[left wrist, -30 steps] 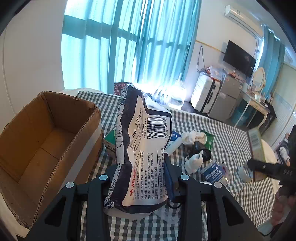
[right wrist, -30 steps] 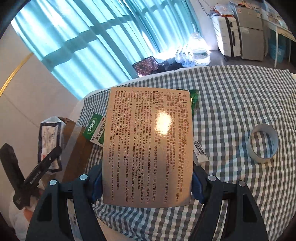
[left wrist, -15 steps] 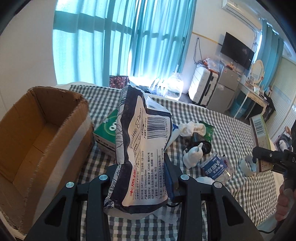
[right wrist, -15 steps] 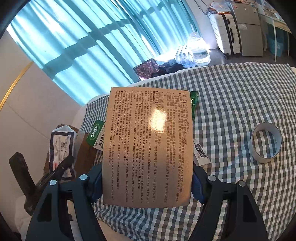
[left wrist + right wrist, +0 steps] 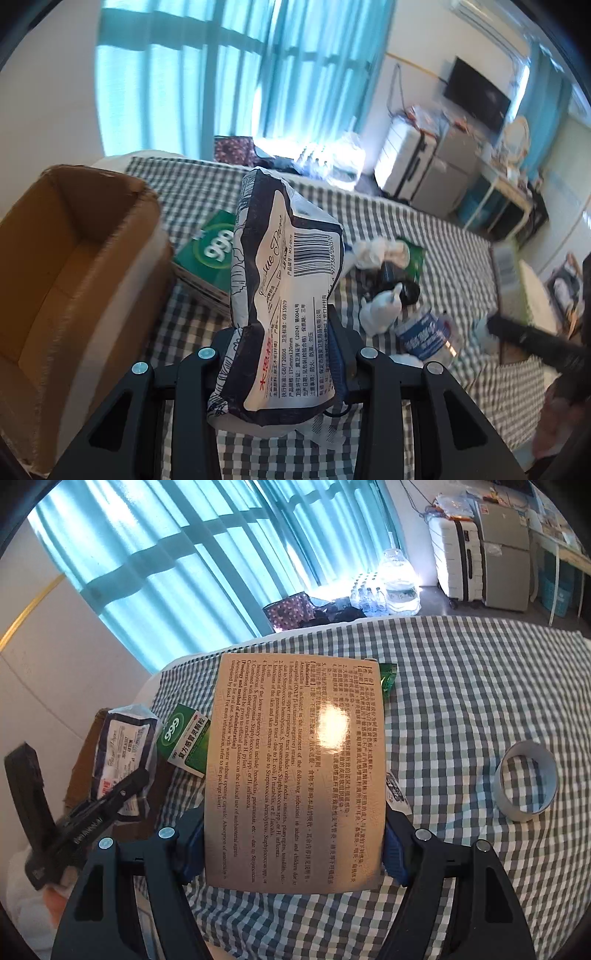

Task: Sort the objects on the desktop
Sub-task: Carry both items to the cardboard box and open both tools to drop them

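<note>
My left gripper [image 5: 284, 354] is shut on a white and dark blue tissue pack [image 5: 284, 280] and holds it upright above the checked tablecloth [image 5: 192, 325], to the right of an open cardboard box [image 5: 70, 258]. My right gripper [image 5: 295, 845] is shut on a tan medicine box [image 5: 295, 771] with printed text, held above the cloth. The tissue pack also shows in the right wrist view [image 5: 123, 753], at the left. The medicine box shows at the far right of the left wrist view [image 5: 508, 273].
A green 999 box [image 5: 210, 254] lies next to the cardboard box. Crumpled tissue [image 5: 376, 251], a black lid [image 5: 402, 288], a white bottle [image 5: 380, 310] and a crushed water bottle [image 5: 424, 328] lie mid-table. A tape roll [image 5: 526, 782] sits at the right.
The left gripper has moved right and away from the cardboard box with the tissue pack. The right gripper has shifted slightly with the medicine box, closer to the left gripper.
</note>
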`<state>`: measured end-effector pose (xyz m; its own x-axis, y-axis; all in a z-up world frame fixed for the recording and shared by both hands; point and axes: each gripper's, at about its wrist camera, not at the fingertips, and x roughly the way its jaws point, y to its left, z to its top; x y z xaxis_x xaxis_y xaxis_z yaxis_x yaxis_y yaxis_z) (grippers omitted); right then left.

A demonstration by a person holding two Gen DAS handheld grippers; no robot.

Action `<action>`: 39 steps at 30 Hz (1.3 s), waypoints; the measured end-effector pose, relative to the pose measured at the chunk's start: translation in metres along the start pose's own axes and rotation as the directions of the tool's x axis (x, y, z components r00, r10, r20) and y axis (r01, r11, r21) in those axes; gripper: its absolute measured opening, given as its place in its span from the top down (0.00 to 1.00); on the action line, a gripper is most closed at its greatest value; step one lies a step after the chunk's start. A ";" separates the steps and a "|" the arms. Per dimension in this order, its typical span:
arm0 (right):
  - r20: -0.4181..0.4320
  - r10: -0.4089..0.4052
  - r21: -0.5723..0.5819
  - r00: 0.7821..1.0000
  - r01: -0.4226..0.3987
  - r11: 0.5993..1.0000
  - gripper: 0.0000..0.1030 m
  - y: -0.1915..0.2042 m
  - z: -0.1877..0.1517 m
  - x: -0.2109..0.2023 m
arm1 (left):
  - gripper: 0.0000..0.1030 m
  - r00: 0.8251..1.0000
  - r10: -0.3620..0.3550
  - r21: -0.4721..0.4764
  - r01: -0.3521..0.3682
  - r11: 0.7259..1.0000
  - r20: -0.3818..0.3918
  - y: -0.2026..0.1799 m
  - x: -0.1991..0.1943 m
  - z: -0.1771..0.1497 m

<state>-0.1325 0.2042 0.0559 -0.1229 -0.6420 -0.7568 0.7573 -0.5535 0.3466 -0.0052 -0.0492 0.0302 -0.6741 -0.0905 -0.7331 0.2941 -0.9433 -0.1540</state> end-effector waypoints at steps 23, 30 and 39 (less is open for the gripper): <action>-0.061 0.199 -0.246 0.978 -0.208 0.947 0.28 0.194 0.025 0.045 | 0.63 0.956 0.252 -0.291 -0.202 0.935 0.148 0.134 -0.082 0.008; -0.122 0.258 -0.308 0.958 -0.284 0.908 0.28 0.260 0.036 0.086 | 0.63 0.957 0.279 -0.332 -0.236 0.913 0.086 0.168 -0.064 0.000; -0.219 0.340 -0.197 0.914 -0.383 0.902 0.27 0.306 0.064 0.148 | 0.36 0.955 0.287 -0.386 -0.236 0.892 0.079 0.193 -0.063 -0.010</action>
<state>0.0399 -0.0936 0.0853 0.2858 -0.6592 -0.6956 0.8570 -0.1489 0.4933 0.1010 -0.2222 0.0403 -0.6127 -0.3820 -0.6919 0.6827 -0.6969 -0.2198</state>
